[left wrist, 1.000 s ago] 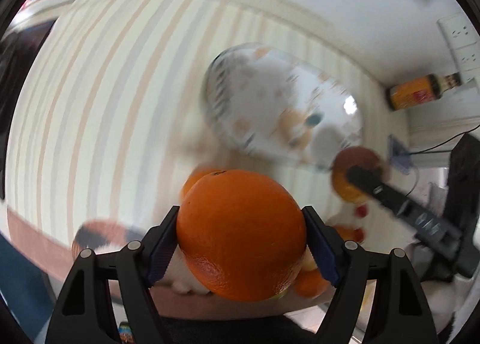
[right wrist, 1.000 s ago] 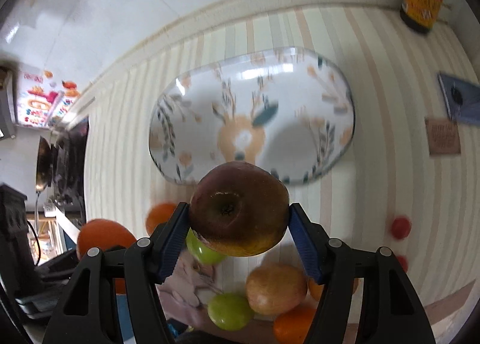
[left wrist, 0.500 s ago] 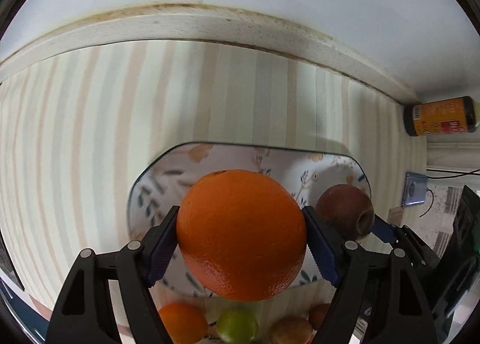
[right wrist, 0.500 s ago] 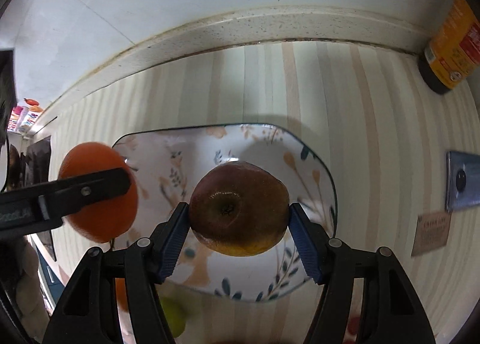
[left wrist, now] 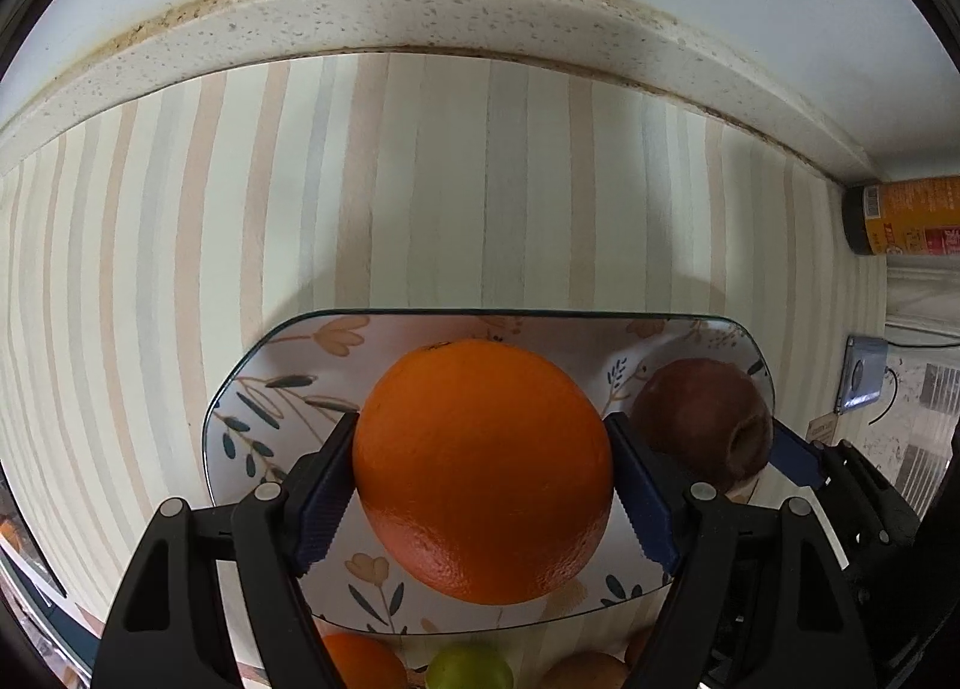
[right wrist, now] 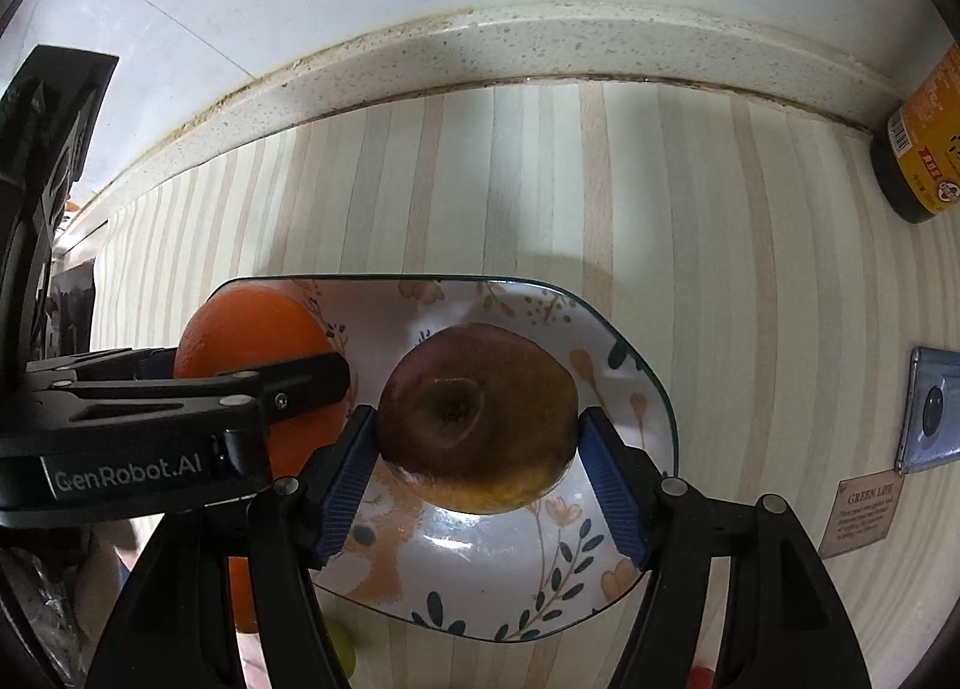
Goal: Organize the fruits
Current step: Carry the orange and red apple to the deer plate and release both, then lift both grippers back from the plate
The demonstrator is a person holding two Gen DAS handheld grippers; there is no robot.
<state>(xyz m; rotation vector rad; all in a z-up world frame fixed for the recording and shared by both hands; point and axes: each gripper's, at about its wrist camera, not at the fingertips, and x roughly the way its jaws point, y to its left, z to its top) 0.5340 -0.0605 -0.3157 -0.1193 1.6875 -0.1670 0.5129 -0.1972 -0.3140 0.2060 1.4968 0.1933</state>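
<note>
A large orange (left wrist: 480, 467) sits between the blue pads of my left gripper (left wrist: 480, 476), which is shut on it just above the left part of the flower-patterned plate (left wrist: 282, 389). My right gripper (right wrist: 478, 425) holds a dark red-brown apple (right wrist: 480, 419) low over the right part of the same plate (right wrist: 540, 569). Its jaws are opening, though both pads still touch the apple's sides. The two fruits hang side by side, and the orange (right wrist: 252, 329) shows behind the left gripper's finger (right wrist: 300, 383) in the right wrist view.
The plate lies on a striped mat near a speckled stone ledge (left wrist: 420, 11) and a white wall. An orange-labelled bottle (right wrist: 924, 149) stands at the right, with a phone (right wrist: 930, 413) and a small card (right wrist: 861, 515). More fruit (left wrist: 468, 668) lies in front of the plate.
Both grippers have carried their fruits from the pile forward and down over the plate, which now fills the lower part of both views. The apple has settled closer to the plate.
</note>
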